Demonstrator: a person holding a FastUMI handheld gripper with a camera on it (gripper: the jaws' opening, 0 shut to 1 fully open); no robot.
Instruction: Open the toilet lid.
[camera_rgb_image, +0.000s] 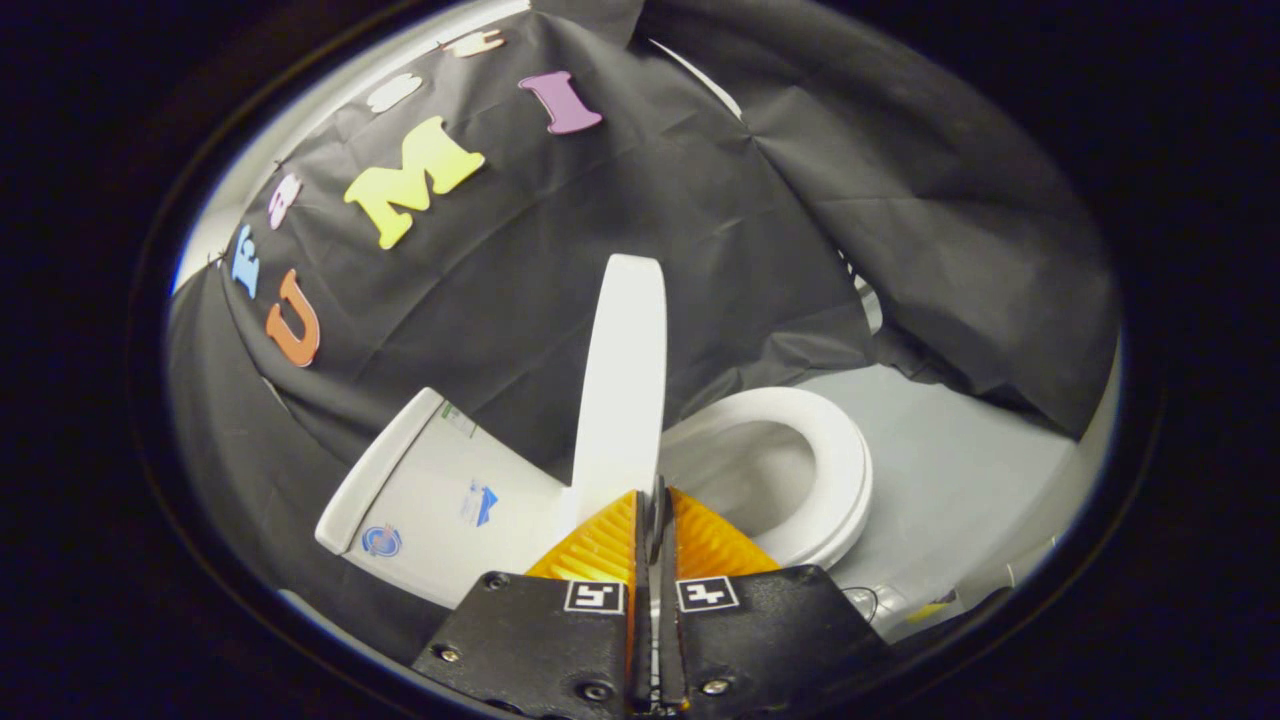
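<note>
Toilet lid (625, 380) stands raised on edge just ahead of the gripper (655, 500), whose fingers are pressed together with only a thin slit between them; whether they pinch the lid's near edge can't be told. Tank (440, 490) lies left of the lid, just beside it. Seat ring (835, 460) lies right of the lid, down on the bowl (745, 480), which opens inside the ring. Floor (960, 470) spreads right of and beyond the seat. Booth wall cloth (640, 200) hangs behind tank, lid and seat.
</note>
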